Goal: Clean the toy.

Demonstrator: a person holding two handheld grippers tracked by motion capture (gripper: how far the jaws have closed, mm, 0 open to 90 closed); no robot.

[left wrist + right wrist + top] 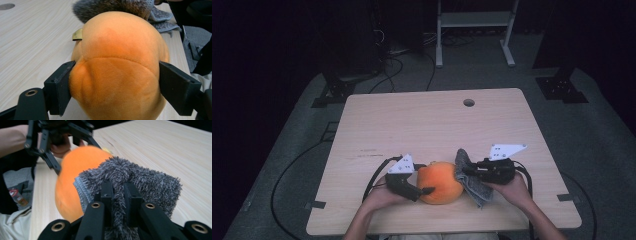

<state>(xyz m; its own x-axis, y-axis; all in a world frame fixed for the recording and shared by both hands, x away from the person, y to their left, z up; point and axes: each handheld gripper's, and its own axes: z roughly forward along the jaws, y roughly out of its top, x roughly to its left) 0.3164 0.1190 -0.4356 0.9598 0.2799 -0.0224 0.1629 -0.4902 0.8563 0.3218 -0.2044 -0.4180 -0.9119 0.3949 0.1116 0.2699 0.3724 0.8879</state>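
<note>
An orange plush toy (440,182) is seen near the front edge of the wooden table (412,125), about midway along it. It is clamped by the left gripper (426,190), whose jaws press into its two sides and dent the fabric. A grey fluffy cloth (472,182) is pinched between the closed jaws of the right gripper (466,170) and is held against the toy's right side.

The toy is judged soft, light and easily squashed; a hold across its widest part, as now, should be secure, since the pile is not slippery. A small tan tag (77,35) is seen on its far side. The cloth is limp and is best taken at a bunched fold.

The table is pale, with a round cable hole (468,102) near its far edge. Grey carpet (602,140), trailing cables and a white frame's legs (474,30) are seen in the dark room beyond.
</note>
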